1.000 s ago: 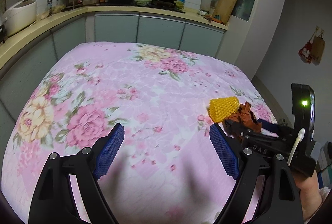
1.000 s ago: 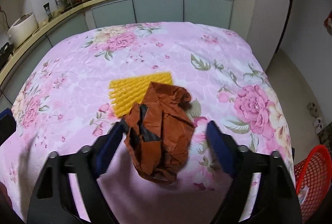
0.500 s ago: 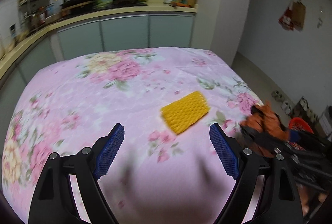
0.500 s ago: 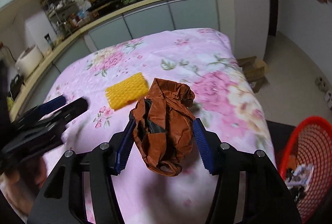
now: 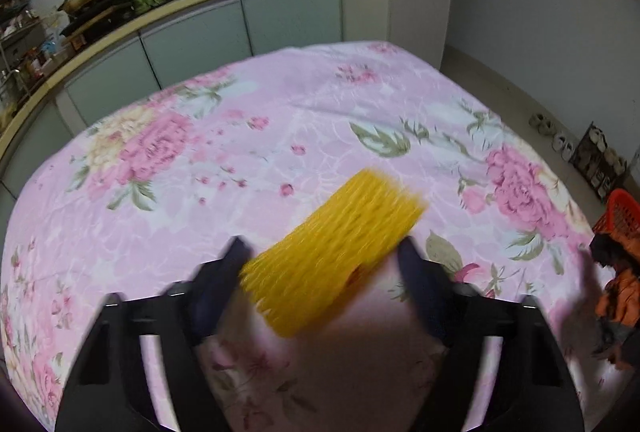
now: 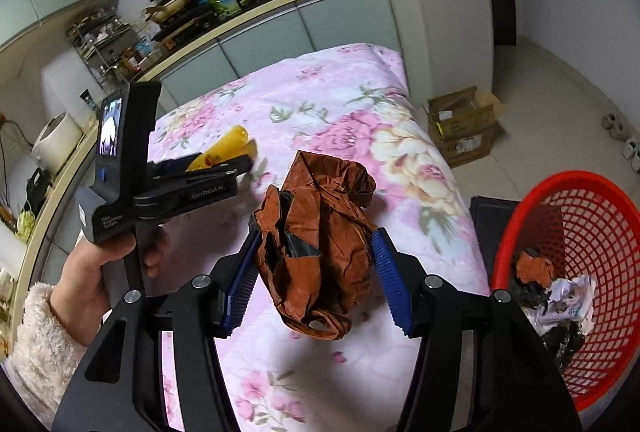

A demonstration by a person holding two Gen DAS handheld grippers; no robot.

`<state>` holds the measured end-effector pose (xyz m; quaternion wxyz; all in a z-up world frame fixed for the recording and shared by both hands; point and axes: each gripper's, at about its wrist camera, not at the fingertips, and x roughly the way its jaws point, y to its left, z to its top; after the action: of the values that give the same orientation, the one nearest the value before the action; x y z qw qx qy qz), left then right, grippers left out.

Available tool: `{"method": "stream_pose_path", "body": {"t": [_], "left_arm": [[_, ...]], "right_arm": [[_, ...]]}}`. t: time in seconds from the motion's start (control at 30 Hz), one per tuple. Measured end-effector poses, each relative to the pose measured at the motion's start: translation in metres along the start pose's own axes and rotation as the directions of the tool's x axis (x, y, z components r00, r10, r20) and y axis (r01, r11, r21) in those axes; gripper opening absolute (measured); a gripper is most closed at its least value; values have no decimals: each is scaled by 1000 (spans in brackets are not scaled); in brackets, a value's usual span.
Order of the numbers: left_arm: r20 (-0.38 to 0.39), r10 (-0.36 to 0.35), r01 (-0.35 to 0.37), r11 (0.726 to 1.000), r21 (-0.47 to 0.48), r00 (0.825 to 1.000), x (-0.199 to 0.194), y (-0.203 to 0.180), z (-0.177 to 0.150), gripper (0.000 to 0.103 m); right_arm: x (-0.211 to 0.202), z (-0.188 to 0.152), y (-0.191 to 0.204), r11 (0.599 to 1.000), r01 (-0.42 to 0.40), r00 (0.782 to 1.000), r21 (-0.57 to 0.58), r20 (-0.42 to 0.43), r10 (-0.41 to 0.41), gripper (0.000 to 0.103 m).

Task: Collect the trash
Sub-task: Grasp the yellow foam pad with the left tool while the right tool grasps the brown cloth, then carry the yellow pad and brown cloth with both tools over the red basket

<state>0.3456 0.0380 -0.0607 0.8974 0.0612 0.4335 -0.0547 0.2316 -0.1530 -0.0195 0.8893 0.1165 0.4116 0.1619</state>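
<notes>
My right gripper (image 6: 318, 272) is shut on a crumpled brown wrapper (image 6: 316, 240) and holds it above the table's right edge; the wrapper also shows in the left wrist view (image 5: 618, 296). My left gripper (image 5: 324, 264) is open, its blue pads on either side of a yellow foam net (image 5: 332, 256) that lies on the flowered pink tablecloth (image 5: 280, 120). In the right wrist view the left gripper (image 6: 224, 162) reaches around the yellow net (image 6: 228, 146). A red mesh basket (image 6: 576, 272) on the floor at the right holds several scraps.
A kitchen counter (image 5: 160, 20) with pans runs along the far side. A cardboard box (image 6: 464, 124) sits on the floor beyond the table's right end. Shoes (image 5: 560, 136) line the wall.
My left gripper has moved forward and right until the yellow net lies between its fingers. My right gripper has carried the brown wrapper right, toward the red basket.
</notes>
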Motion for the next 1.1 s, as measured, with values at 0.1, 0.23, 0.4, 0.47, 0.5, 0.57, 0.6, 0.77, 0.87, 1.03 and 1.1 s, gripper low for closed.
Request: {"method": "stream_pose_path", "body": {"t": [0.1,0.23,0.4,0.47,0.5,0.57,0.6,0.77,0.87,1.03,1.1], "left_arm": [[8,-6,6,1000,-11,1000,-2,2,0,42],[13,-14,14,1000,-26,1000,-3,4,0,23],[20,-41,41,998,-41,999,-7,7,-3,10],[24,-54,55,997,-46,998,-11,8,-5,10],[27,-62,63,997,-47,998,-15,8,-8,9],[35,-74,76,996,-46,997,-22,8,-13,9],[43,-82,84,995,-45,996,-28,8,-17,9],[72,-70,72,997,-31,995,-57,6,-33,9],[90,-40,42,999,-23,995,-75,2,-43,9],[123,0,5,999,-36,992,-101,0,-53,9],[138,15,-10,999,-41,990,-111,-1,-56,9]], "right_arm": [[-1,-1,-5,1000,0,1000,10,2,0,54],[-1,-3,-5,1000,-5,1000,15,-2,5,54],[-2,-4,-5,1000,-7,1000,17,-1,7,54],[-3,-5,-5,1000,-7,1000,15,2,7,54],[-4,-5,-6,1000,-6,1000,14,3,6,54],[-4,-5,-6,1000,-8,1000,14,3,8,54],[-4,-5,-6,1000,-7,1000,13,3,7,54],[-7,-7,-6,1000,-13,1000,13,9,13,54],[-11,-8,-4,1000,-21,1000,9,21,21,54],[-21,-11,0,1000,-25,999,-5,41,25,54],[-27,-12,2,1000,-26,998,-13,50,27,54]]}}
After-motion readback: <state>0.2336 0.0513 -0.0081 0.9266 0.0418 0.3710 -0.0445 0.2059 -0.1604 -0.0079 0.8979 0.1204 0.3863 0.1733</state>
